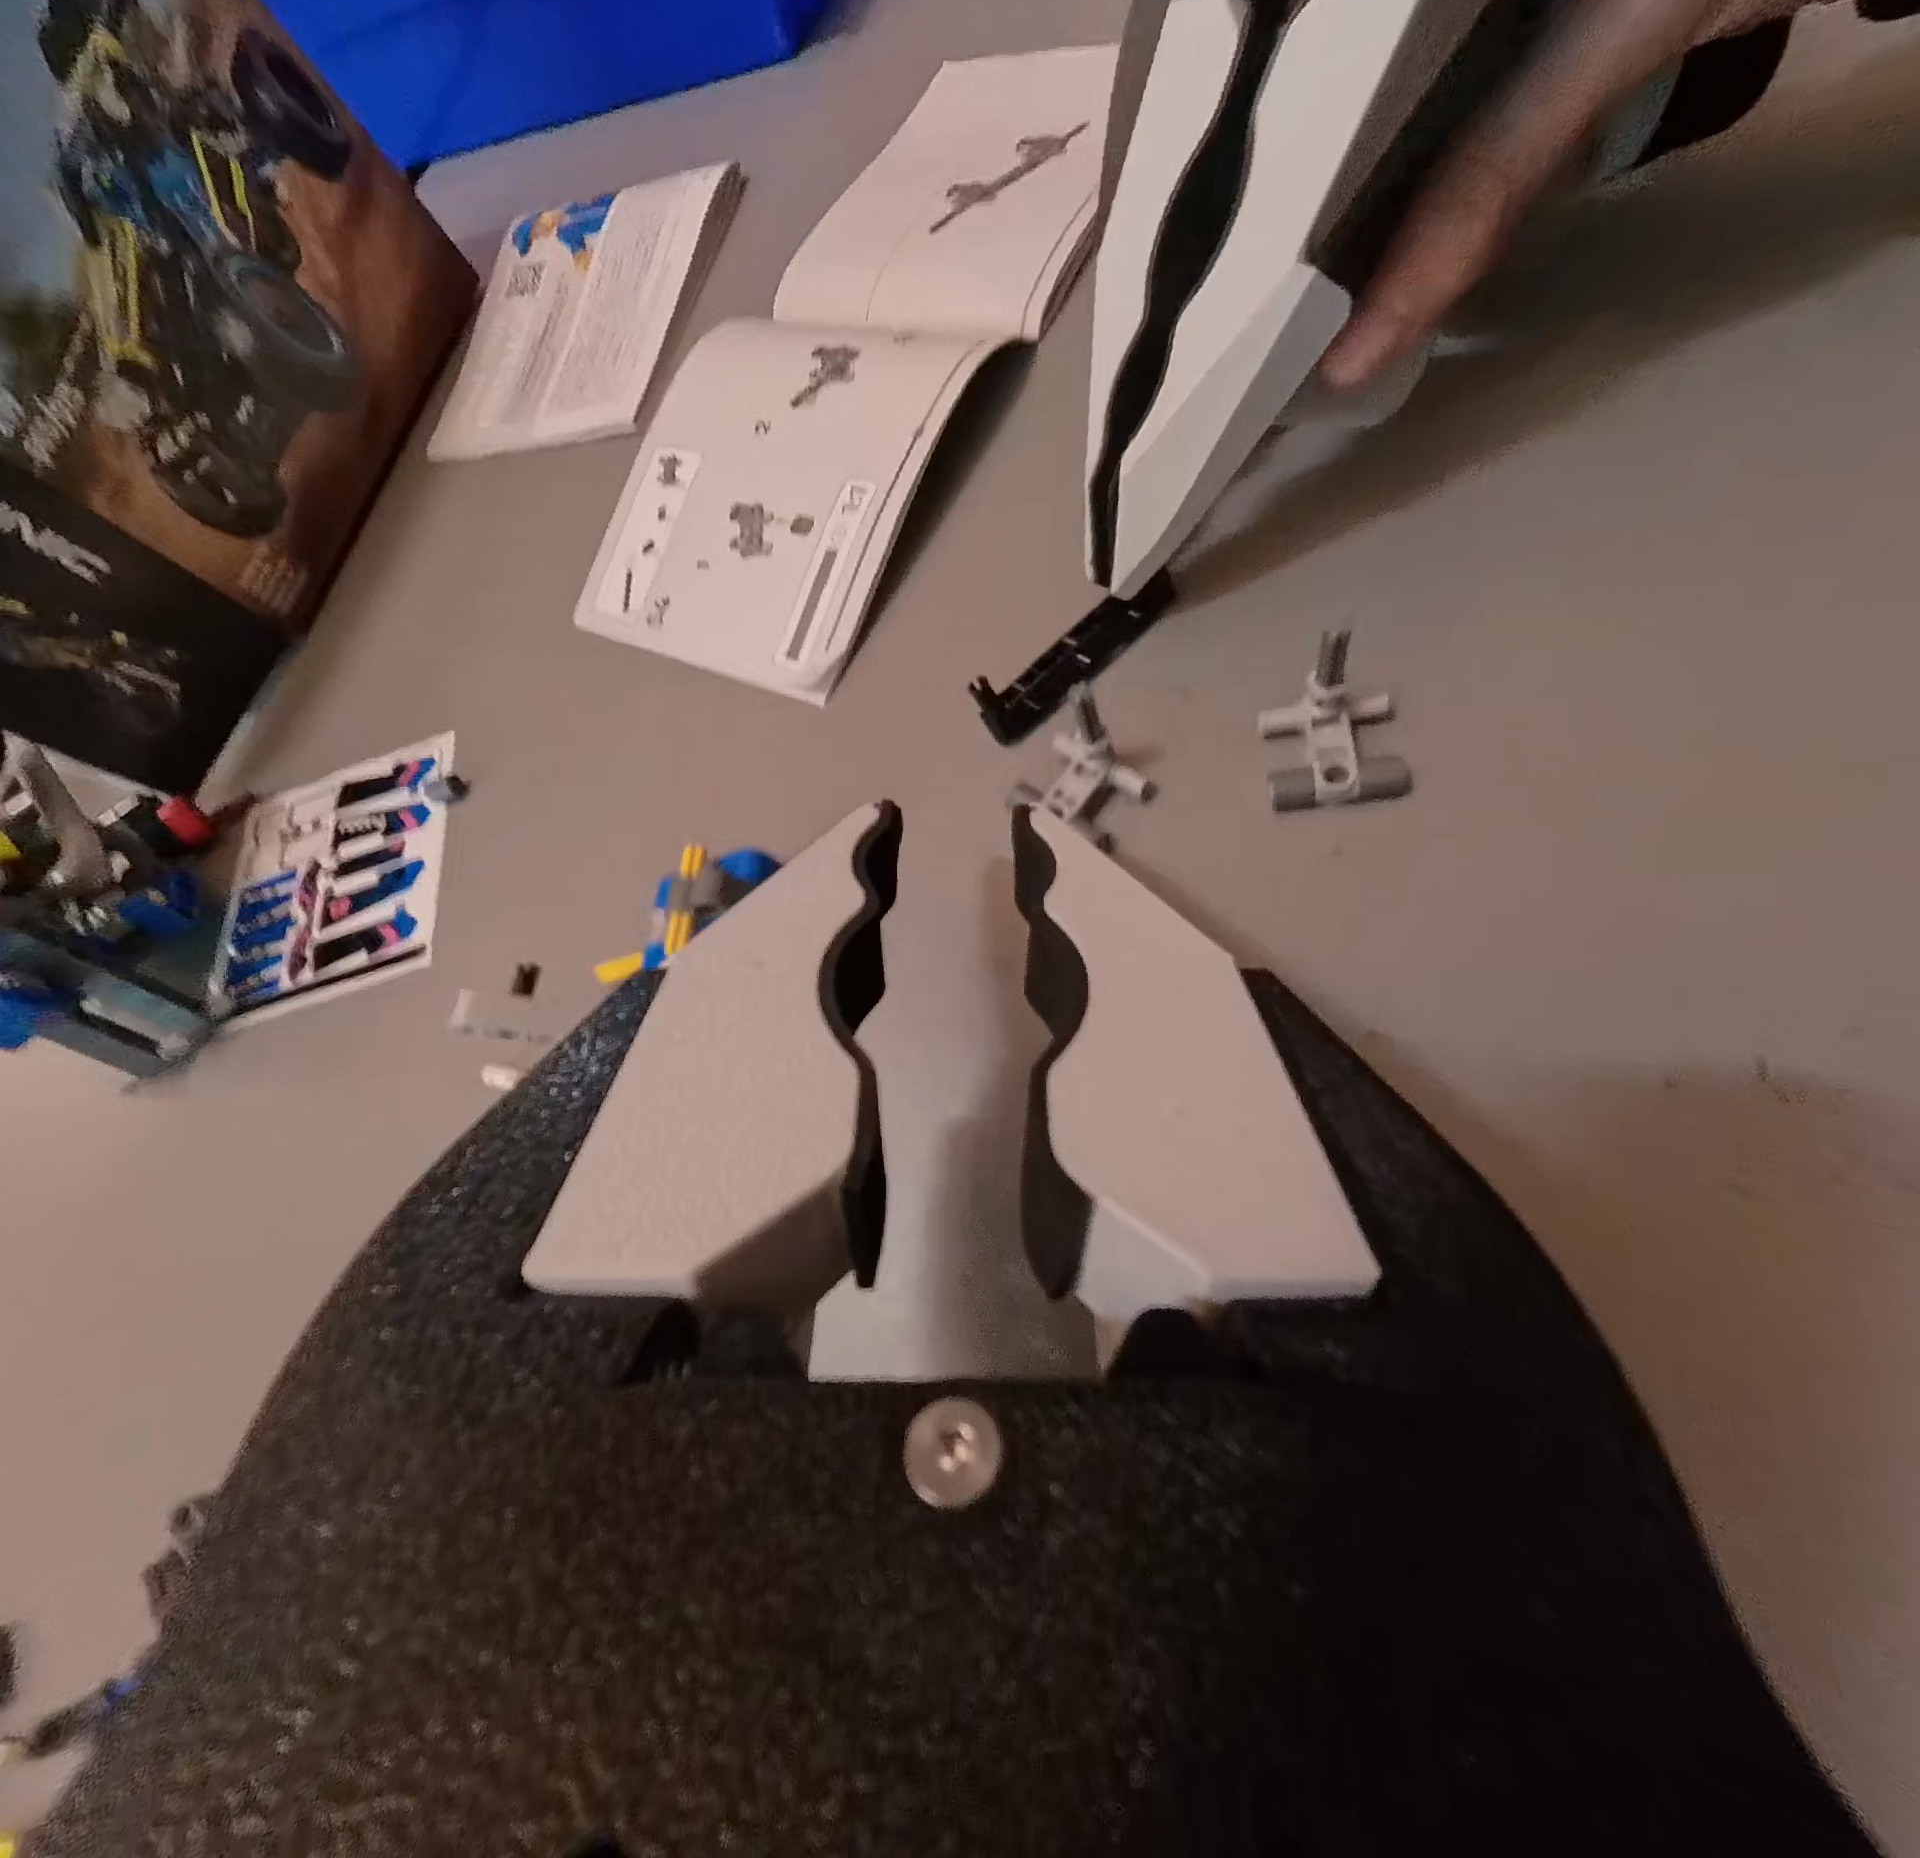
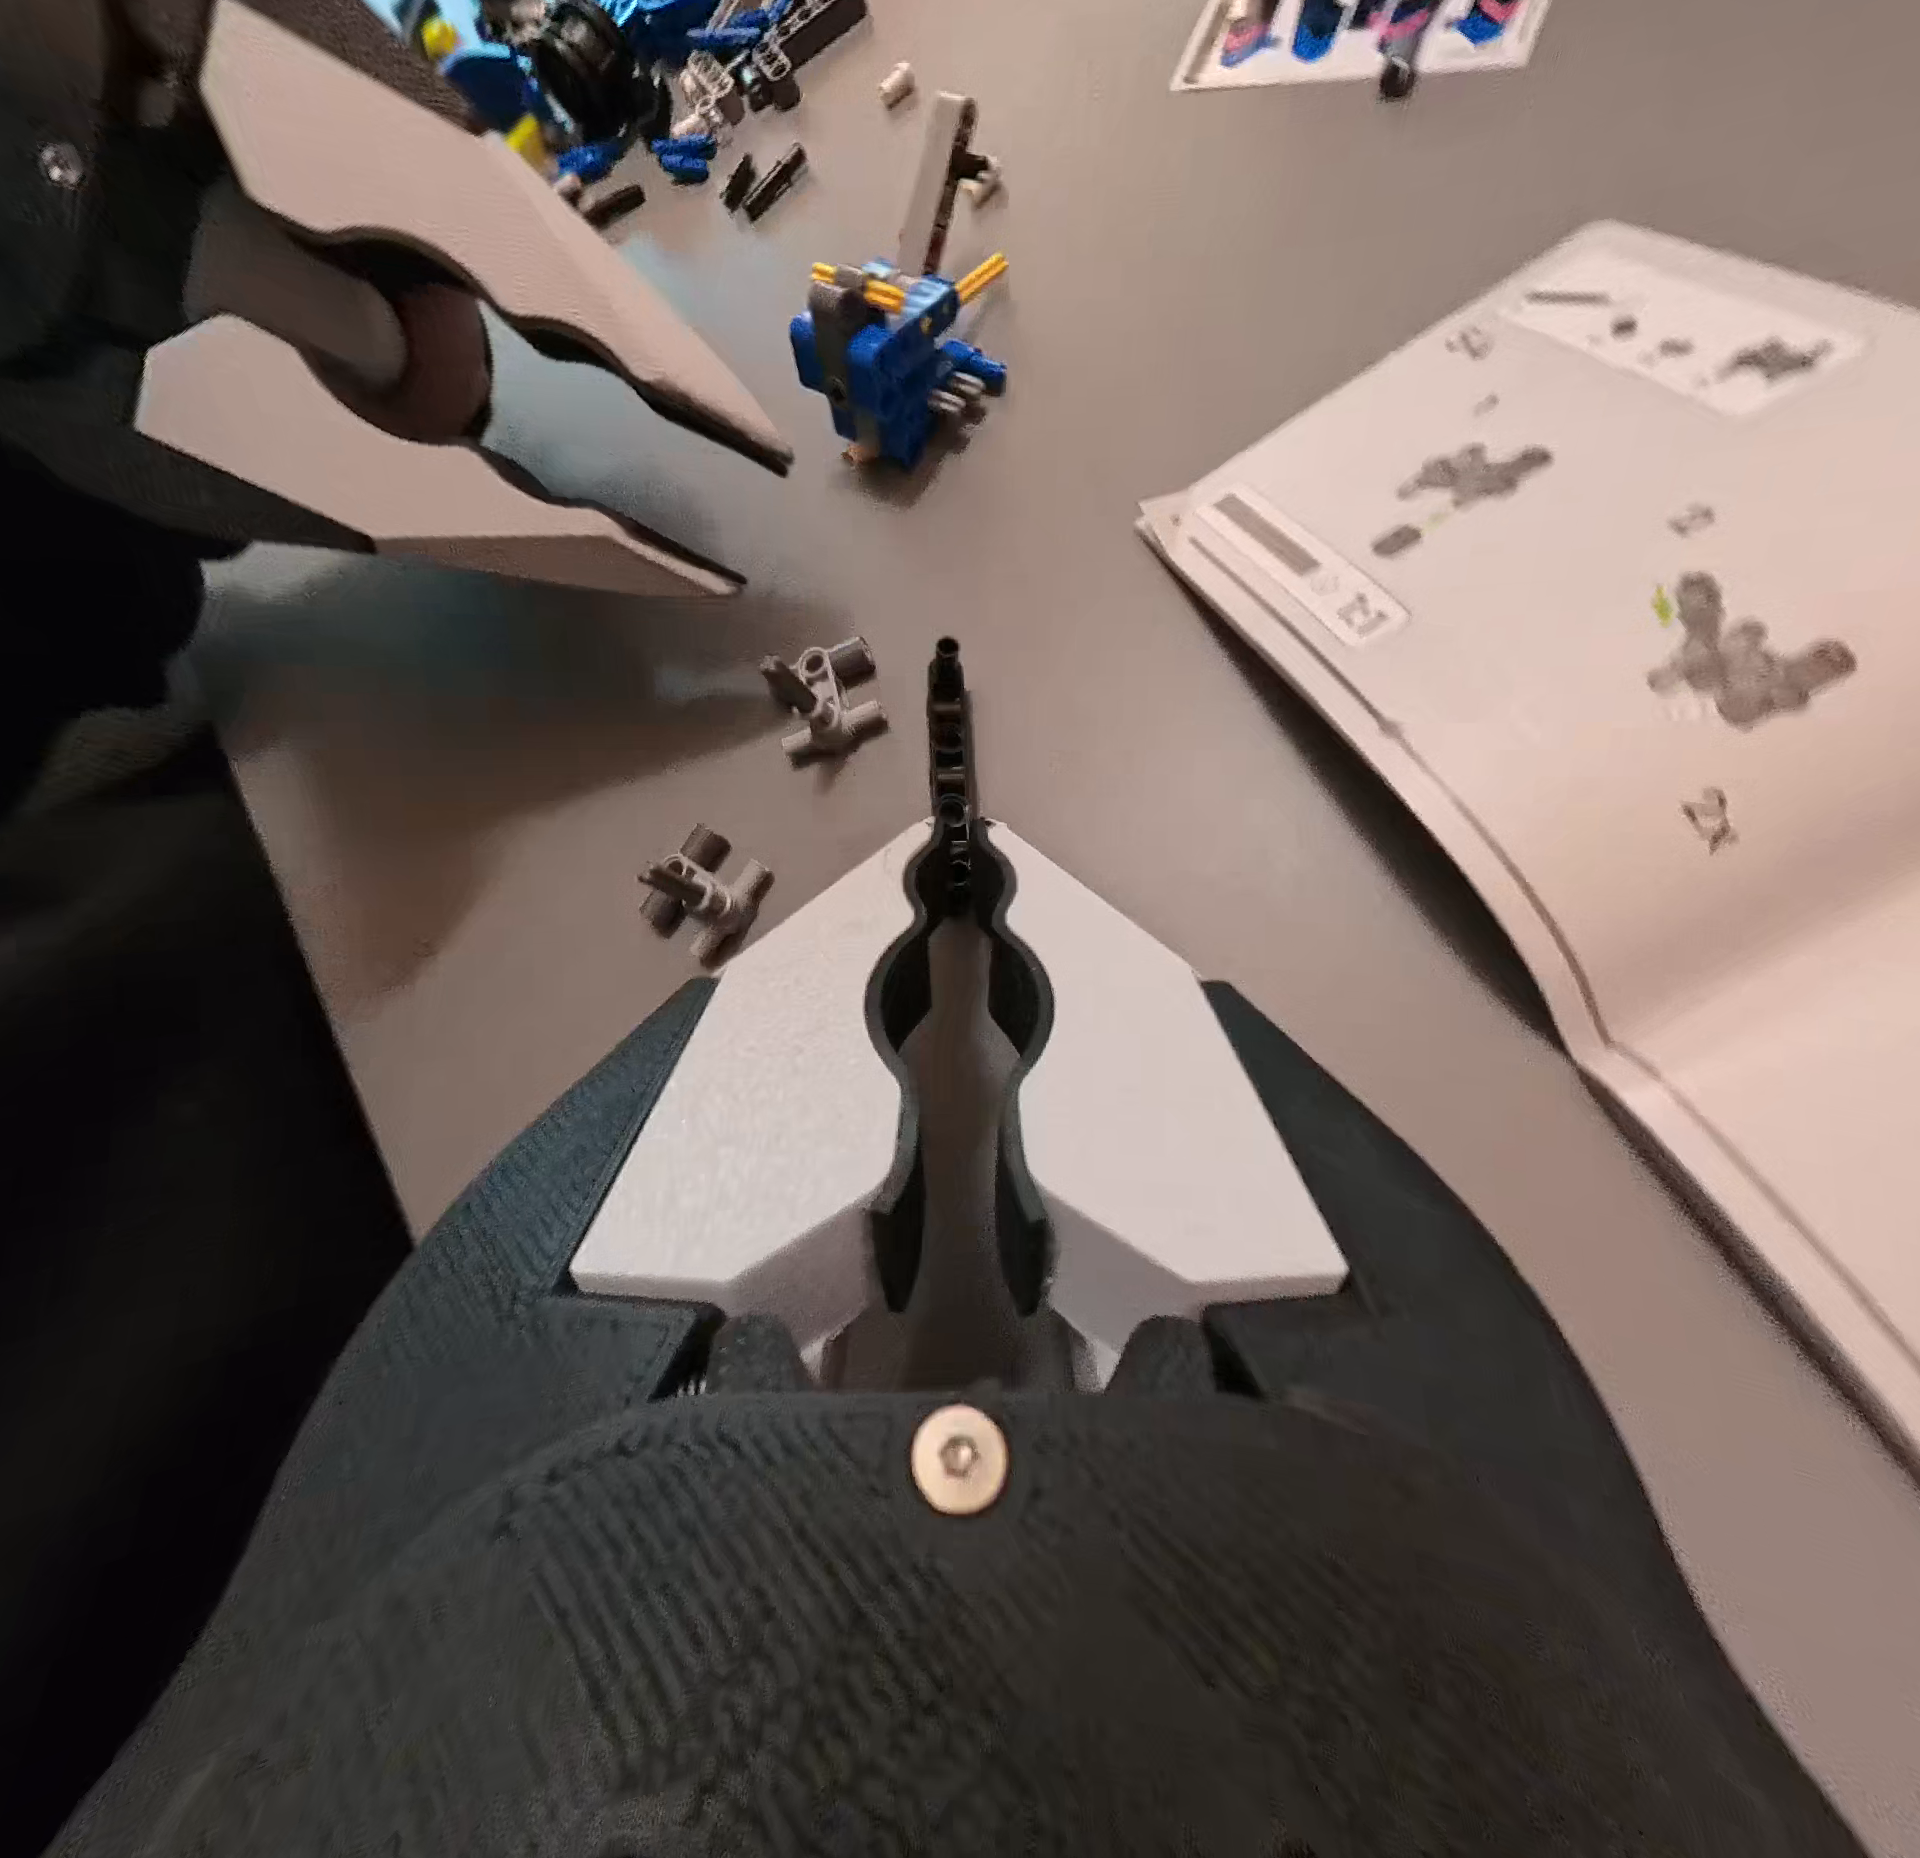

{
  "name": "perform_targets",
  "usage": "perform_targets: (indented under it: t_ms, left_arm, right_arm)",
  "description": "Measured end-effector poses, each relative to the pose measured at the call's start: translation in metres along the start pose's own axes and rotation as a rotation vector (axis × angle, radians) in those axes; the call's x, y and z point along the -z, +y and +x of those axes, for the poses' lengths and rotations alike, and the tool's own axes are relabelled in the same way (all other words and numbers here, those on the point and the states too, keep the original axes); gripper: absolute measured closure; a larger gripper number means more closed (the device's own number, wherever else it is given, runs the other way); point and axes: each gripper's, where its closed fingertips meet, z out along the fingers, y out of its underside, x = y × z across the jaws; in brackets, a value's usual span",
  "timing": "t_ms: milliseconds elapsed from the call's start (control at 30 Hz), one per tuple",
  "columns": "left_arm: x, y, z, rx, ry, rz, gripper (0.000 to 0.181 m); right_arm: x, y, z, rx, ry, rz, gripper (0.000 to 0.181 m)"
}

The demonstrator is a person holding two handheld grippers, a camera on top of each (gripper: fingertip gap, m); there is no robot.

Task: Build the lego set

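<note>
Gripping black beam, right gripper low.

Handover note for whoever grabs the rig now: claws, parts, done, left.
Right claw: shut on the black beam, tip-held just above the table.
Left claw: open, empty, near the closer grey connector assembly.
Second grey connector assembly lies apart on the table. Blue sub-build beside the open manual.
Done: blue sub-build, two grey assemblies.
Left: probably join the beam to the grey assemblies; most loose parts unused.
</note>
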Motion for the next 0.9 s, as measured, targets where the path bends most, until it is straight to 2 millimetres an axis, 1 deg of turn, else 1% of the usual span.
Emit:
perform_targets:
  t_ms: [33,167,267,367,467,600,767,833,900]
  left_arm:
    - [-0.001,-0.007,0.0,-0.033,-0.002,0.001,0.162]
    - [-0.01,-0.04,0.003,-0.211,0.008,-0.001,0.161]
    - [-0.024,-0.064,0.016,-0.296,0.096,0.026,0.16]
    - [-0.042,-0.076,0.034,-0.378,0.202,0.023,0.157]
    - [-0.062,-0.079,0.048,-0.448,0.285,-0.001,0.158]
    - [-0.083,-0.076,0.057,-0.475,0.35,-0.054,0.158]
    - [-0.097,-0.061,0.062,-0.46,0.389,-0.153,0.159]
    - [-0.099,-0.057,0.064,-0.452,0.392,-0.183,0.167]
    - [-0.1,-0.056,0.065,-0.434,0.378,-0.192,0.172]
  right_arm:
    - [0.004,0.002,0.002,-0.039,-0.007,0.007,0.179]
    - [0.021,0.013,0.01,-0.131,-0.024,0.031,0.18]
    - [0.032,0.021,0.016,-0.183,-0.055,0.038,0.18]
    - [0.044,0.028,0.021,-0.237,-0.113,0.051,0.18]
    - [0.054,0.032,0.028,-0.279,-0.133,0.066,0.18]
    - [0.061,0.034,0.035,-0.291,-0.136,0.074,0.18]
    - [0.064,0.034,0.033,-0.296,-0.184,0.084,0.179]
    - [0.065,0.033,0.035,-0.291,-0.171,0.091,0.177]
    - [0.068,0.034,0.037,-0.279,-0.161,0.093,0.174]
